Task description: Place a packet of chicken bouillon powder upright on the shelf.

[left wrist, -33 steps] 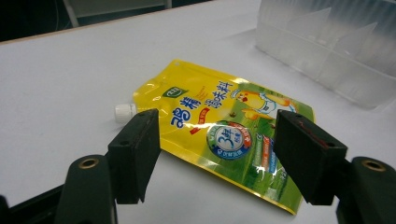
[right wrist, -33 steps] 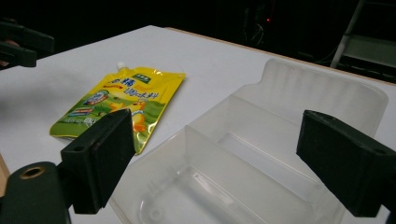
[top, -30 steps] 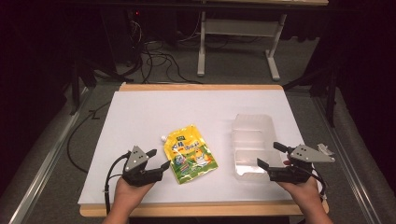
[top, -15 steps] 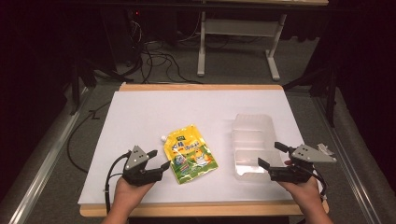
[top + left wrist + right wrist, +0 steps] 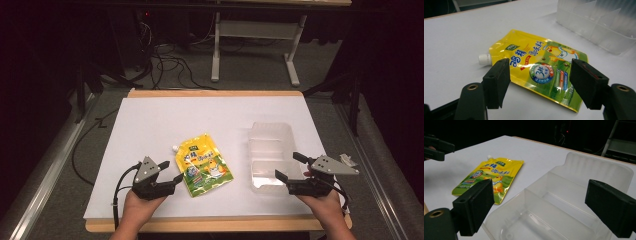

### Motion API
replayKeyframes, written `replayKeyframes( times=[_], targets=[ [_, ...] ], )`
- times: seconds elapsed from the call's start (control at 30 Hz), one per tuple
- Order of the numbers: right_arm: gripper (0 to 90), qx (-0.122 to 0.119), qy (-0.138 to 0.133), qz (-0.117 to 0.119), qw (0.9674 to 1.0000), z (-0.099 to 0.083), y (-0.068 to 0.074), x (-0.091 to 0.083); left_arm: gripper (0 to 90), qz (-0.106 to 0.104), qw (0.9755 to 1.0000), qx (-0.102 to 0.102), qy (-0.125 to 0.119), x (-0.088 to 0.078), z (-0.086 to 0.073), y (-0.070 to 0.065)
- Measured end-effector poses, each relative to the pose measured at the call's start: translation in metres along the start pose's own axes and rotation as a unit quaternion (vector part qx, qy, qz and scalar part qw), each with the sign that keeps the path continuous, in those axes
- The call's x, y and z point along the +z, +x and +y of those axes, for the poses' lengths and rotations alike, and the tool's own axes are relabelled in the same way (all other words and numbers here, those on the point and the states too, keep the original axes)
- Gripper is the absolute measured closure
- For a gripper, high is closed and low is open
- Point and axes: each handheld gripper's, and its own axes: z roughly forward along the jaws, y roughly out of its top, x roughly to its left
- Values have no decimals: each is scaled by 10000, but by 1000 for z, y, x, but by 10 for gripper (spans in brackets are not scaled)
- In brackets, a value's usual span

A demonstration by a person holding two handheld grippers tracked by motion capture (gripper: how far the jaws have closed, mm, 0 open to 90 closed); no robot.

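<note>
- Far left in the high view, the left claw (image 5: 171, 171) is held low over the near edge of the white worktop (image 5: 200, 115), jaws spread apart with nothing between them.
- Just beside it, the yellow spouted pouch (image 5: 204, 164) is laid flat on the worktop, white cap (image 5: 175, 148) pointed toward the far left corner. It isn't touched by either claw.
- In the left gripper view the pouch (image 5: 541, 67) is framed between the two parted jaws, a little way ahead of the tips, printed side up with a blue round badge (image 5: 541, 73) on it.
- Right of the pouch, a clear plastic divided tray (image 5: 270, 152) is set on the worktop, near the pouch but apart from it.
- In the right gripper view the tray (image 5: 564, 202) is seen with its compartments empty, the pouch (image 5: 491, 176) lying past its left side.
- Far right, the right claw (image 5: 291, 167) is held wide open at the tray's near right corner; whether a jaw tip is touching the rim can't be told.
</note>
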Motion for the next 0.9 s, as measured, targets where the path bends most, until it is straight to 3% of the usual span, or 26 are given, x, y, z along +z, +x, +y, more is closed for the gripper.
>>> replayKeyframes(
  times=[0.27, 0.63, 0.9],
  targets=[
    [55, -68, -10, -34, 10000, 0, 1, 1, 318, 14, 10000, -74, 44, 2, -1, 3],
    [44, -198, 208, -130, 9995, 1, 4, 5, 308, 76, 9993, -277, 224, 14, -5, 14],
    [67, -159, 221, -51, 9996, 2, 5, 5, 309, 184, 9982, -454, 337, 23, -7, 24]
  ],
)
